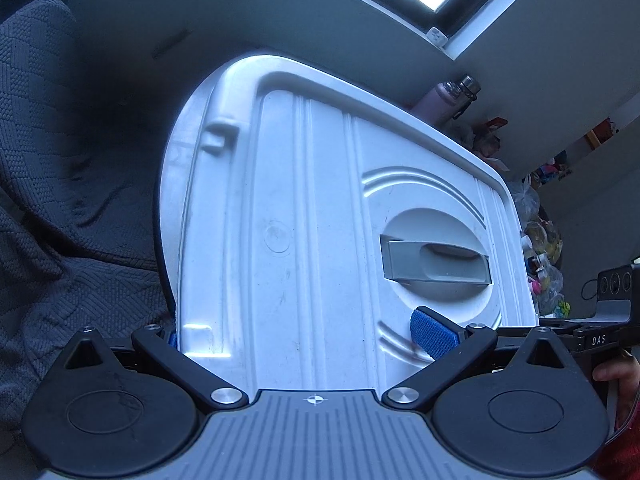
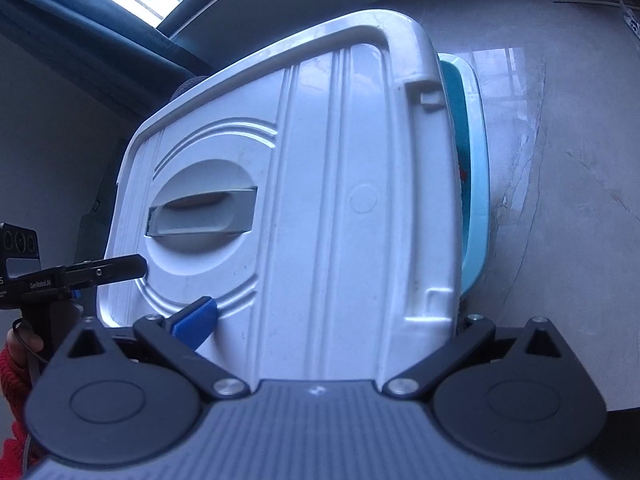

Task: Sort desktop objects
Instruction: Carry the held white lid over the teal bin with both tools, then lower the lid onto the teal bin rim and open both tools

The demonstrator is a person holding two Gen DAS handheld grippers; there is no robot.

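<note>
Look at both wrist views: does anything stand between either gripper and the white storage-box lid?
Nothing visible does. The left gripper and the right gripper each straddle the near edge of the white lid, blue pads against it. The teal box lies beneath the lid.

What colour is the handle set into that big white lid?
Grey, on the handle; the left wrist view shows it best.

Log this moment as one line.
stage: lid handling | left claw: shut on white lid edge | right claw: shut on same lid | teal bin: partly covered
</note>
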